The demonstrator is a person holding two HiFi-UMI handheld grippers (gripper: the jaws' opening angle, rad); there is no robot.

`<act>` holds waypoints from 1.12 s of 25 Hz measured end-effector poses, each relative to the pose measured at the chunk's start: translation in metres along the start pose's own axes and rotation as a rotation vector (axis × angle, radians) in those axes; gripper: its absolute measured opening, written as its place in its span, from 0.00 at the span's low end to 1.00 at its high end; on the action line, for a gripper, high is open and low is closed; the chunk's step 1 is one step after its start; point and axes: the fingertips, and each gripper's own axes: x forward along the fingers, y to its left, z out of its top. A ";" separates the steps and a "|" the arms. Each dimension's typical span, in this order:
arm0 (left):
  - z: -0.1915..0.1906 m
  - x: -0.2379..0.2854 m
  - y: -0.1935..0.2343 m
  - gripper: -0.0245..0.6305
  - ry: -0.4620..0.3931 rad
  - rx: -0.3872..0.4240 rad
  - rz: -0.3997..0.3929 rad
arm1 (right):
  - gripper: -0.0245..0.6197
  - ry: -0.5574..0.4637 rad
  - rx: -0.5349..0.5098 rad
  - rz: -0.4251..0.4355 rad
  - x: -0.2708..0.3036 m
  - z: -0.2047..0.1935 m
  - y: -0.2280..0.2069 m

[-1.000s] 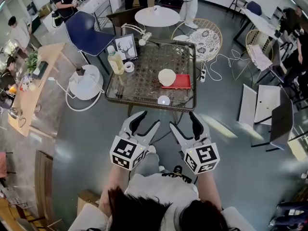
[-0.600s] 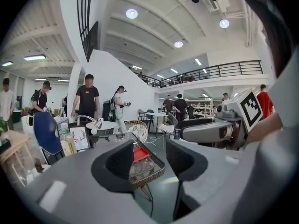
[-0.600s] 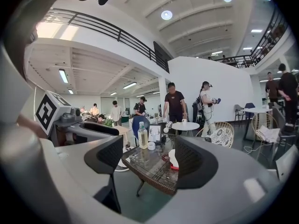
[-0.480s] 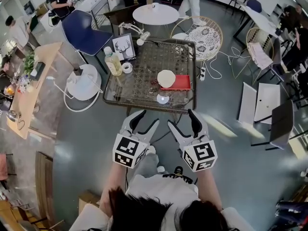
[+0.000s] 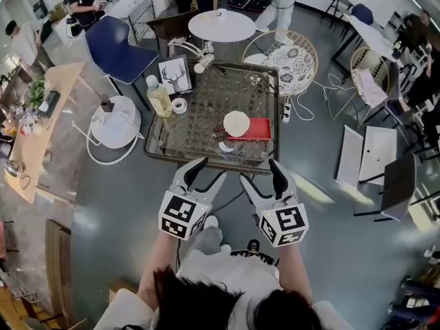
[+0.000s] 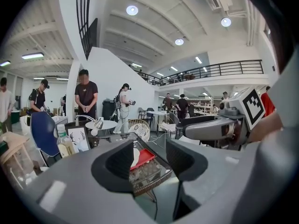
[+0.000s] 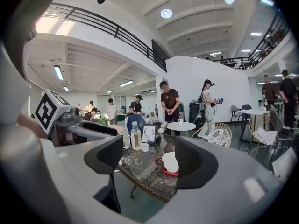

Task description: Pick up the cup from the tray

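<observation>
Two tools, your left gripper (image 5: 207, 172) and right gripper (image 5: 262, 174), stood jaws apart and empty, short of the table (image 5: 179, 158), where the cup (image 5: 236, 123) sat on the red tray (image 5: 262, 130); an off-centre closing might have toppled it.

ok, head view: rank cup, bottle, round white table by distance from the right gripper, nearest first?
1. cup, on the red tray, near side of the glass table, just ahead of the right gripper.
2. bottle, far left of that table.
3. round white table, beyond the glass table's far edge.
</observation>
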 end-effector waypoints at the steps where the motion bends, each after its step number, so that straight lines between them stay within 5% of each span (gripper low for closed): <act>1: 0.002 0.001 0.004 0.34 -0.002 -0.002 -0.001 | 0.59 -0.003 -0.002 -0.008 0.003 0.002 -0.001; 28: -0.005 0.060 0.075 0.34 0.078 0.083 -0.092 | 0.65 0.001 -0.015 -0.069 0.075 0.016 -0.026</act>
